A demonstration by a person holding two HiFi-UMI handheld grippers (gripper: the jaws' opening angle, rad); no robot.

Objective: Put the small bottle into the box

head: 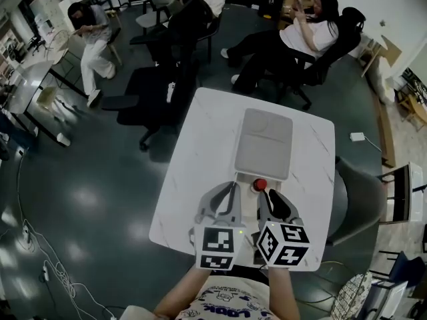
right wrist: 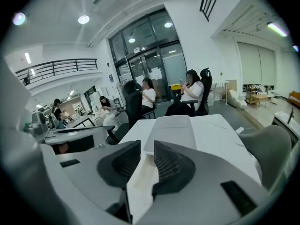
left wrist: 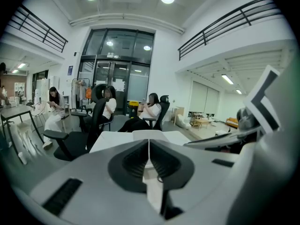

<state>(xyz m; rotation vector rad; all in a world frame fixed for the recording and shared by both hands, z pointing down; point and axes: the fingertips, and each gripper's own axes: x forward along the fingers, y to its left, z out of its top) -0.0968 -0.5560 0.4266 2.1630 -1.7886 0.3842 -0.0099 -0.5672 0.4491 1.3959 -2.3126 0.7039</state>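
My left claw (left wrist: 149, 149) is pressed together and empty, my right claw (right wrist: 143, 159) slightly apart and empty, both just short of the flat white rectangular box (head: 264, 143), with the red-capped small bottle (head: 260, 185) at its near edge on the white tabletop (head: 200, 152).

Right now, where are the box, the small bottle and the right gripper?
box (head: 263, 143): head view, middle of its grey top.
small bottle (head: 260, 185): head view, its red cap.
right gripper (right wrist: 146, 149): right gripper view, gap between its fingertips.

One white tabletop (head: 200, 179), one closed box (head: 263, 144), one red-capped small bottle (head: 261, 185); two grippers, left (head: 233, 187) and right (head: 267, 194), at its near edge; three seated people (head: 308, 32) beyond.
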